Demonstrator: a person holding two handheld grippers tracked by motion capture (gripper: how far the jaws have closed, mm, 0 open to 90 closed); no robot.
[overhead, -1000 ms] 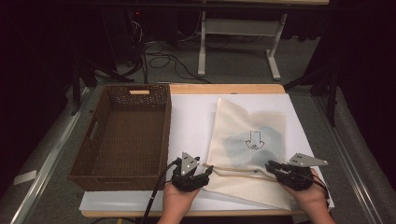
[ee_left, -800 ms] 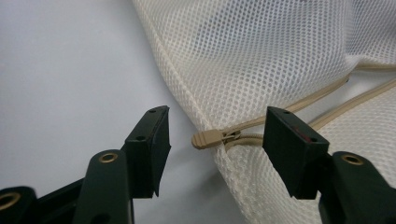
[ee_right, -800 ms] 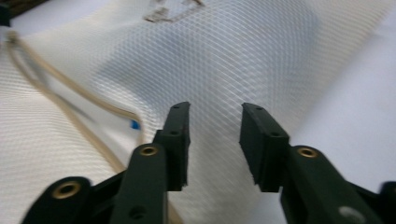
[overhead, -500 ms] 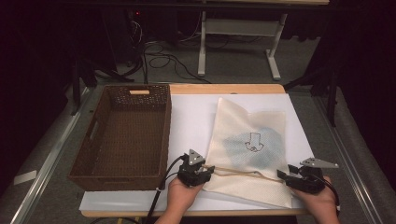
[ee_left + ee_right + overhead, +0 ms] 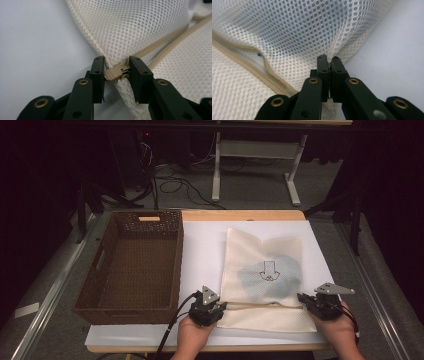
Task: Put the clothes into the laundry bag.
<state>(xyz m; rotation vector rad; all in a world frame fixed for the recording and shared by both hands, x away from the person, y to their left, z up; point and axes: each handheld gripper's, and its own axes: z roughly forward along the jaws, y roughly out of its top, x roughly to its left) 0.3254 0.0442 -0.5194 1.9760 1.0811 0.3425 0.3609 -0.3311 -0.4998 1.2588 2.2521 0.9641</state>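
Note:
A cream mesh bag (image 5: 262, 270) lies flat on the white sheet, with something blue (image 5: 270, 275) showing through it. A tan zipper (image 5: 260, 305) runs across its near end. My left gripper (image 5: 220, 307) is at the zipper's left end. Its jaws have just been closing, and in the left gripper view (image 5: 116, 68) the pads pinch the crumpled tan zipper tab (image 5: 115, 73). My right gripper (image 5: 301, 297) holds the bag's right edge. Its jaws have just closed, and in the right gripper view (image 5: 329, 65) they are shut tight on the mesh seam (image 5: 337, 45).
A dark wicker basket (image 5: 130, 307) stands left of the bag, close to my left gripper. The white sheet (image 5: 205, 250) covers a wooden tabletop (image 5: 240, 215). Cables and a desk frame (image 5: 255, 150) lie on the floor beyond.
The right hand has drifted right and slightly nearer. The bag's near end is pulled wider and the bag lies squarer. The left jaws have narrowed onto the zipper tab.

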